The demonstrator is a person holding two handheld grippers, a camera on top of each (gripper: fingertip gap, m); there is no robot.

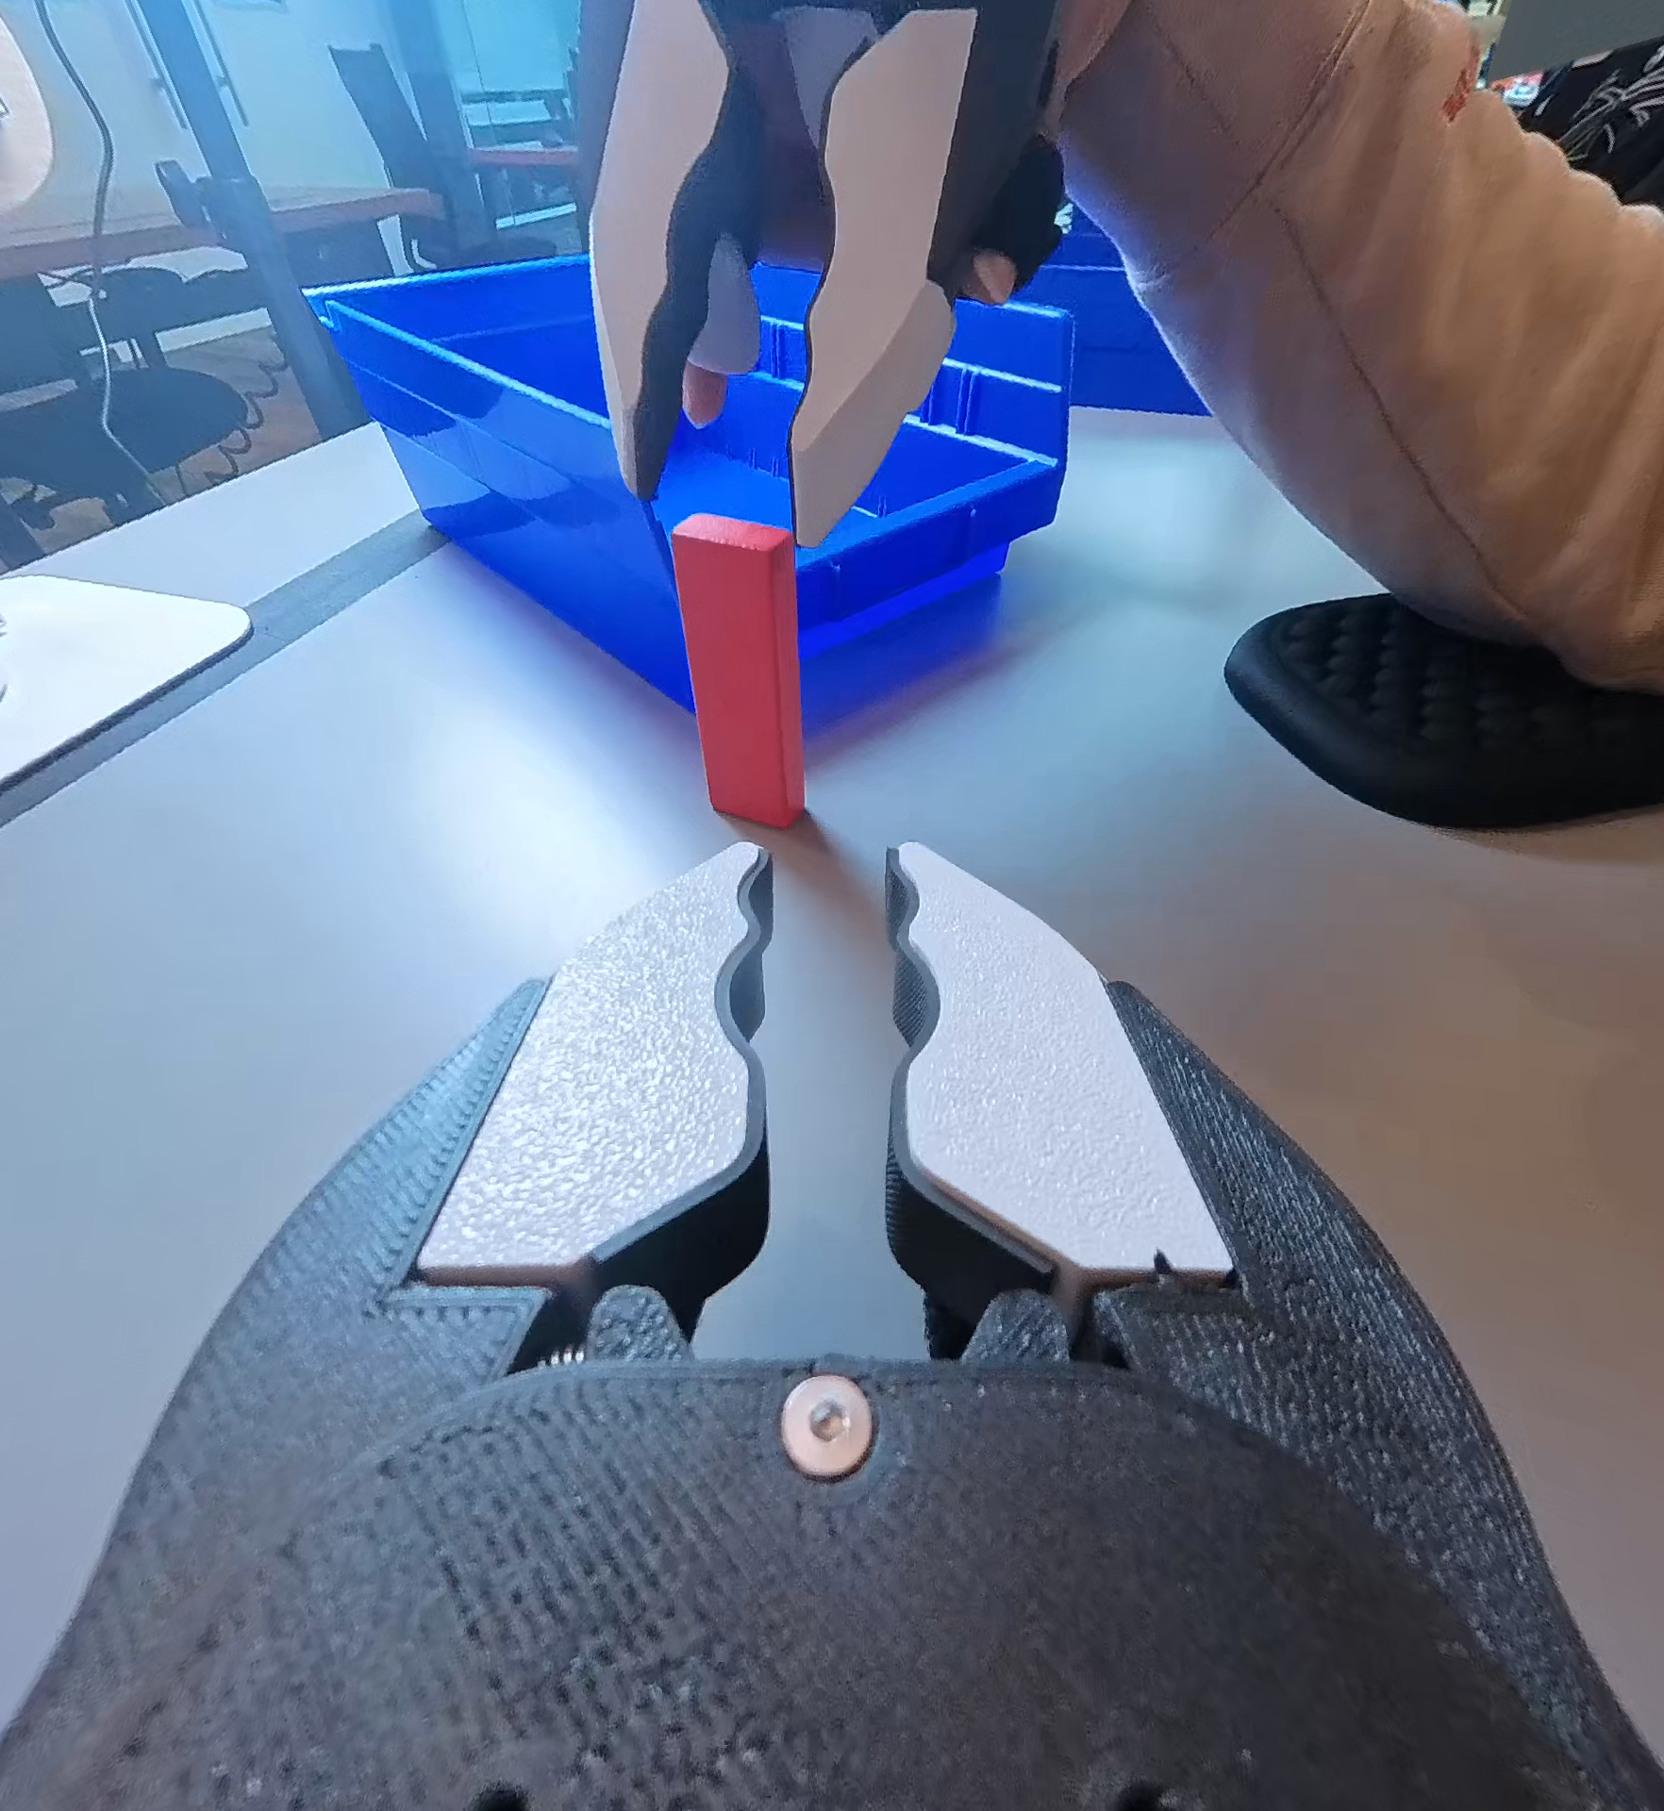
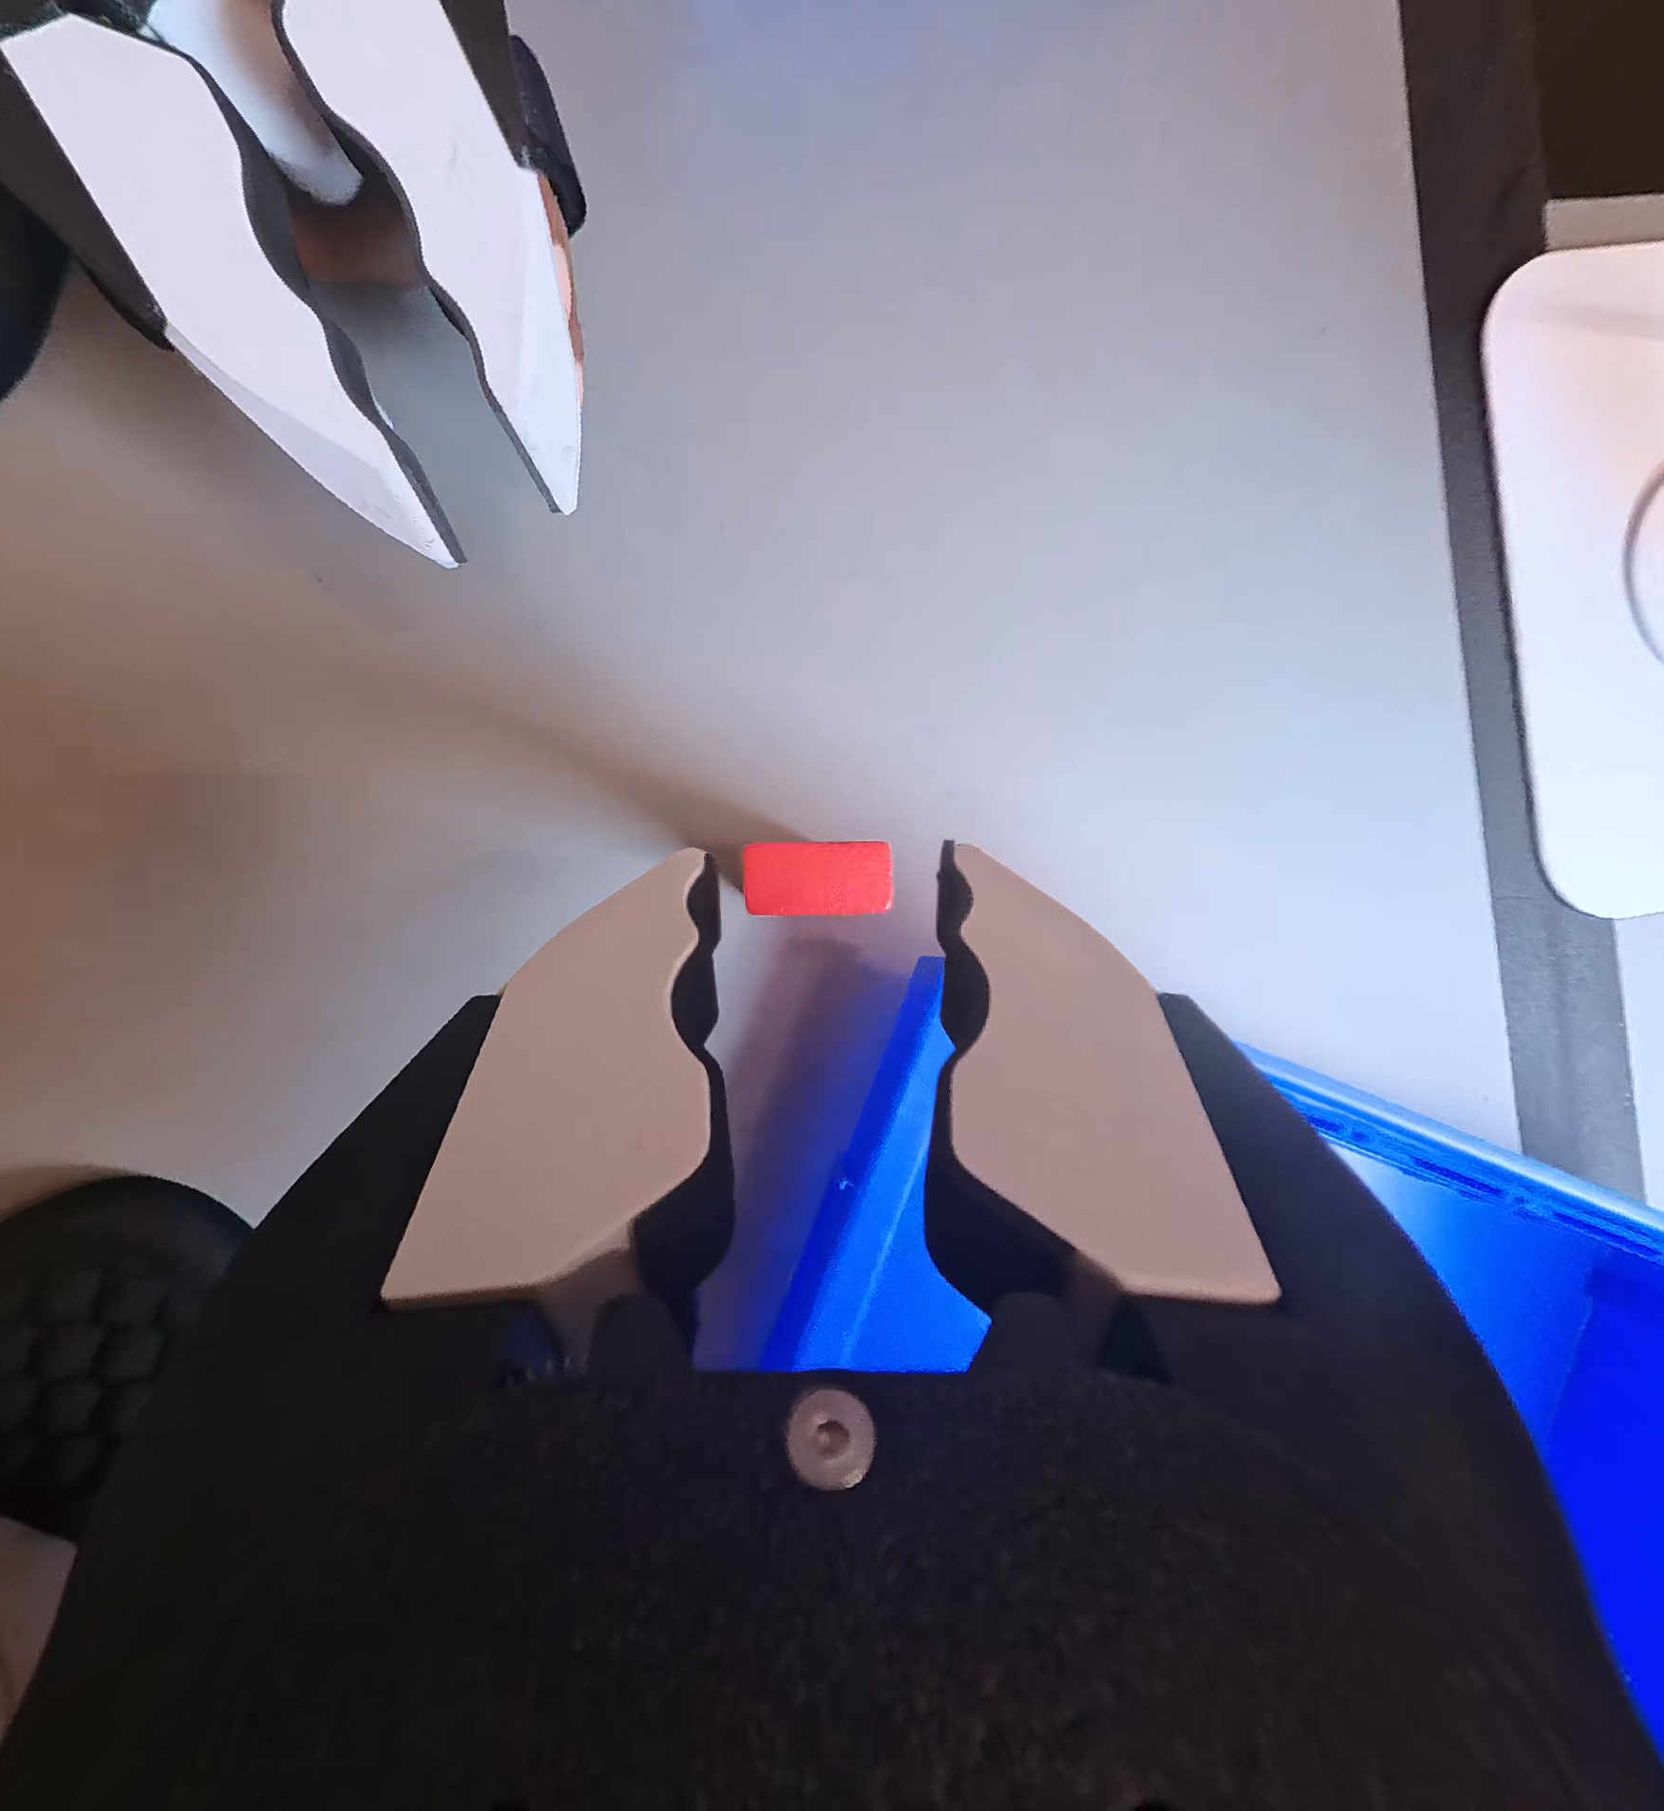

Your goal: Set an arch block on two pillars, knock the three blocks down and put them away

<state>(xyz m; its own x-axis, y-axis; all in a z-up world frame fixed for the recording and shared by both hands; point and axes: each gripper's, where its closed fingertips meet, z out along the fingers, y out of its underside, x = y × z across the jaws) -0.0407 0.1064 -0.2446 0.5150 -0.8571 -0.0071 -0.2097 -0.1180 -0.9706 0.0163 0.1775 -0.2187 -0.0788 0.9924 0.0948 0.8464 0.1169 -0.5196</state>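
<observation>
One red pillar block [image 1: 745, 676] stands upright on the grey table, just in front of a blue bin [image 1: 514, 470]. My right gripper [image 1: 725, 514] comes down from above, open, with one fingertip on each side of the block's top and not touching it. In the right wrist view I look straight down on the block's top [image 2: 816, 878], between my right gripper's [image 2: 828, 855] spread fingers. My left gripper [image 1: 828, 860] lies low over the table just short of the block's foot, open and empty; it also shows in the right wrist view [image 2: 505, 534]. No arch block or second pillar is in view.
A black mesh pad [image 1: 1495, 715] lies at the right under a person's cream sleeve [image 1: 1397, 343]. A white stand base [image 1: 73, 647] sits at the left past a dark table seam. The blue bin's rim [image 2: 1495, 1225] is under my right gripper. My right fingertips sit around 10 cm from my left ones.
</observation>
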